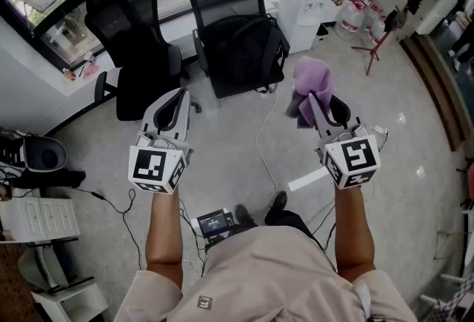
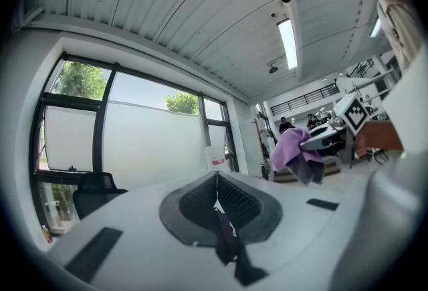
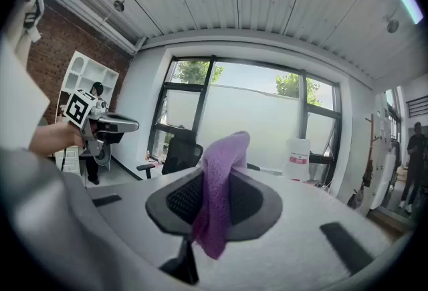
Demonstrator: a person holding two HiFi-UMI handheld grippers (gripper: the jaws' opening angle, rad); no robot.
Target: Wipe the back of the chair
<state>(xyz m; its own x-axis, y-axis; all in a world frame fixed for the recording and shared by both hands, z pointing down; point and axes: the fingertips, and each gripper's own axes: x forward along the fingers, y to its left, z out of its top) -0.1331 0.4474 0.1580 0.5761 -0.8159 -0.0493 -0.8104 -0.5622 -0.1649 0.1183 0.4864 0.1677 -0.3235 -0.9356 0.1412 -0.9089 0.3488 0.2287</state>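
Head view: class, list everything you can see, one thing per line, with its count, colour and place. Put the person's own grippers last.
high-backed chair: one, black, ahead on the left, by the window wall
mesh-backed chair: one, black, ahead in the centre
white cabinet: one, white, right of the mesh-backed chair, against the wall
cable: one, white, on the floor in front of the mesh-backed chair
shelf unit: one, white, low at the left edge
purple cloth: one, purple, clamped in the right gripper
left gripper: one, white and black, jaws together, empty
right gripper: one, white and black, shut on the purple cloth
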